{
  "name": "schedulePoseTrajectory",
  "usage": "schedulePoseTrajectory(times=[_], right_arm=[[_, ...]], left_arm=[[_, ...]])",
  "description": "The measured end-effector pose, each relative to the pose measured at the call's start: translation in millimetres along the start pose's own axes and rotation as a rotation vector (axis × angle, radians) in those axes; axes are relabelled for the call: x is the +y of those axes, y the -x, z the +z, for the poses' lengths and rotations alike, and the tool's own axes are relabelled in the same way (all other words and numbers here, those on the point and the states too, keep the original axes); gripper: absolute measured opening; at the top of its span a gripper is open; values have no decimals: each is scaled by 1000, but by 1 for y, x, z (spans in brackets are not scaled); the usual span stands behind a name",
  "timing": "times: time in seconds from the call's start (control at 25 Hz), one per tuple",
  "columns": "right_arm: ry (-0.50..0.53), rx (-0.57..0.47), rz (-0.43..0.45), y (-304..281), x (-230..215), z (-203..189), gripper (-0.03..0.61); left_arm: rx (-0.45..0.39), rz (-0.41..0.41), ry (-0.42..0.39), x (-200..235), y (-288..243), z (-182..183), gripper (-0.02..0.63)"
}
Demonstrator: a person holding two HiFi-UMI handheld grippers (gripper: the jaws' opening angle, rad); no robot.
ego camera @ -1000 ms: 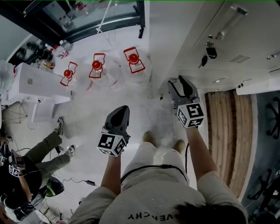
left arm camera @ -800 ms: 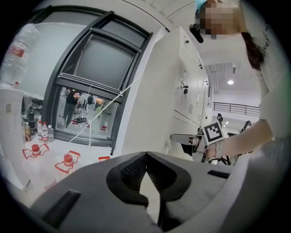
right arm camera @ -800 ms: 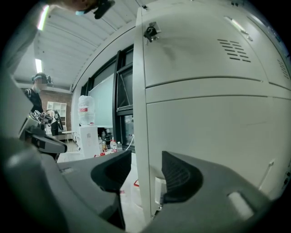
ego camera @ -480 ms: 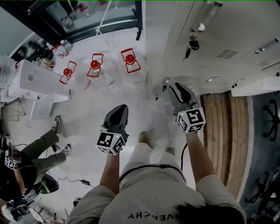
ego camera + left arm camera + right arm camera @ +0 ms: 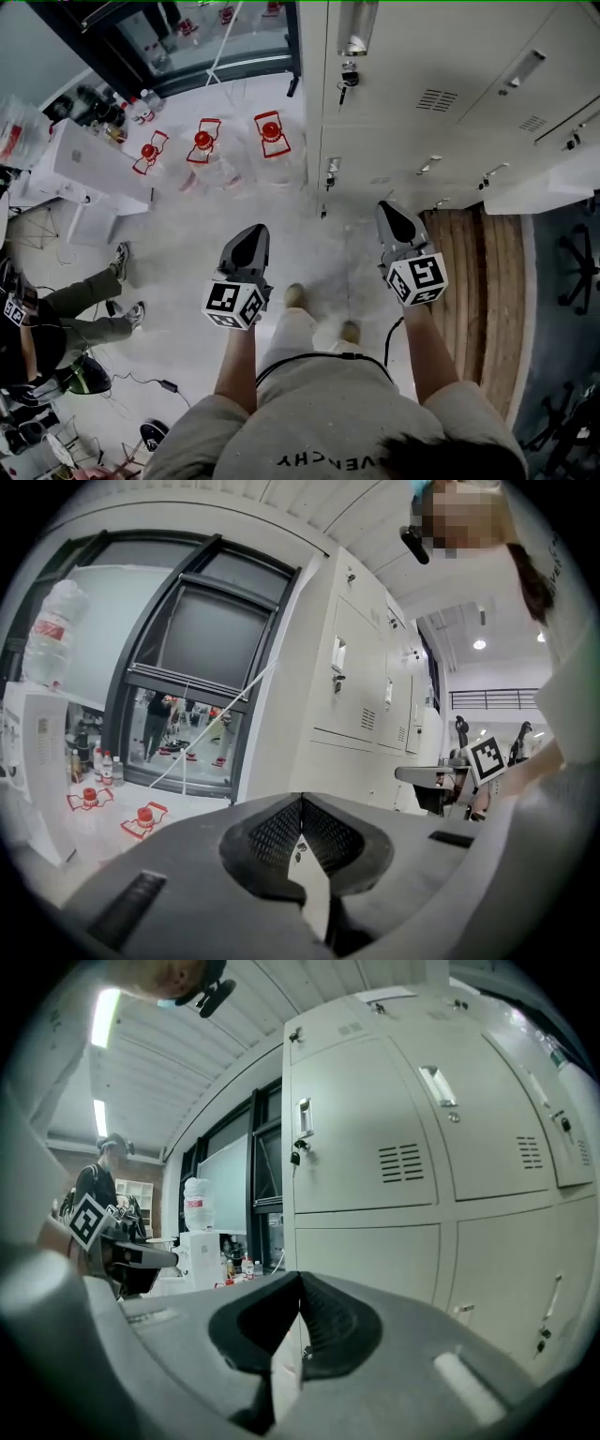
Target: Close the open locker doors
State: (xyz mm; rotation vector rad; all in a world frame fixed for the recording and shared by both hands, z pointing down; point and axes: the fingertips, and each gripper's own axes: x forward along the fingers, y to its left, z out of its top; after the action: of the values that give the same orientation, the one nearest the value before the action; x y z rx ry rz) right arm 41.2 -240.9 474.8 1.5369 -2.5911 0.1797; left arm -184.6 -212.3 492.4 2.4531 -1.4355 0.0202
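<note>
Left gripper (image 5: 250, 240), right gripper (image 5: 394, 217) jaws together; locker door (image 5: 525, 195) possibly ajar.

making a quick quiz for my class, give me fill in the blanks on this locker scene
1. The left hand-held gripper and the right hand-held gripper both have their jaws ___, with nothing between them.
2. ___ water jugs with red caps stand on the floor.
3. The ___ hand-held gripper is the one nearer the lockers.
Missing words: shut; three; right
</note>
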Motion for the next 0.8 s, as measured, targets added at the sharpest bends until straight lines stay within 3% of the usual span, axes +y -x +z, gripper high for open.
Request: schedulePoseTrajectory(times=[0.8], right_arm=[[13, -105, -6, 174, -29, 35, 2]], left_arm=[[-125, 54, -50, -136, 62, 18, -2]])
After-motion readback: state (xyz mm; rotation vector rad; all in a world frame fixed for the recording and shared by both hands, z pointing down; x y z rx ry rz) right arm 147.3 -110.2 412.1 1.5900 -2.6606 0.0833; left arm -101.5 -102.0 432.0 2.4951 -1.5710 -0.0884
